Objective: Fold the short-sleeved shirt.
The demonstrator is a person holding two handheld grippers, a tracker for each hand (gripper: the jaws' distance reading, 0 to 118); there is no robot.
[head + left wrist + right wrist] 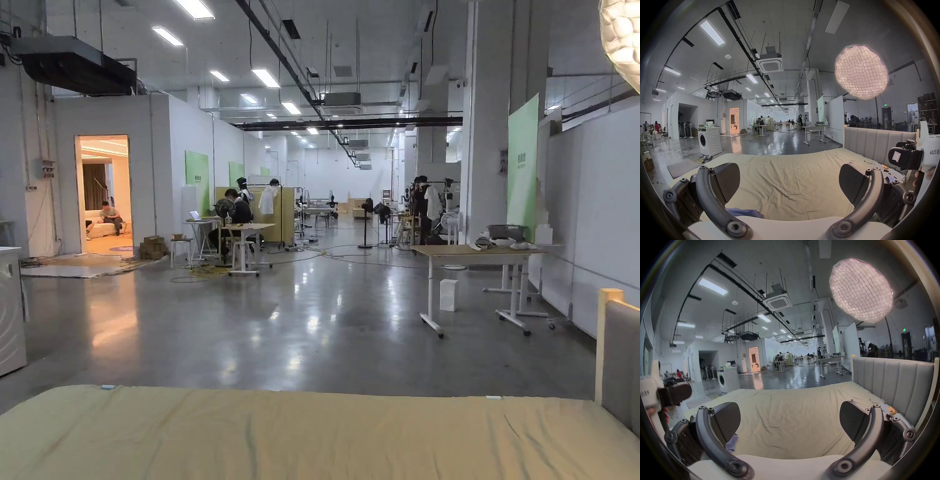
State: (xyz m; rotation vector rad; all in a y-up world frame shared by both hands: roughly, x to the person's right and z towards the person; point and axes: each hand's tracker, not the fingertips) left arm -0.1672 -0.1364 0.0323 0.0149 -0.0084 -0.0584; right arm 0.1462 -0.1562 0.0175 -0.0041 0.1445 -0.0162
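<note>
A small patch of blue cloth, likely the shirt [745,213], peeks out at the near edge of the bed just under my left gripper [789,180], whose jaws stand wide apart with nothing between them. In the right gripper view a bit of the same blue cloth [732,443] lies beside the left jaw of my right gripper [790,420], which is open and empty as well. Both grippers hover above the beige bed sheet [312,437]. The right gripper's body [906,155] shows at the right of the left gripper view, the left gripper's body [672,394] at the left of the right gripper view.
A grey padded headboard [875,142] bounds the bed on the right. Beyond the bed's far edge lies shiny concrete floor, a washing machine [709,140] to the left, and a desk [481,256] on the right. A large round lamp [861,72] hangs overhead. People sit at tables far off.
</note>
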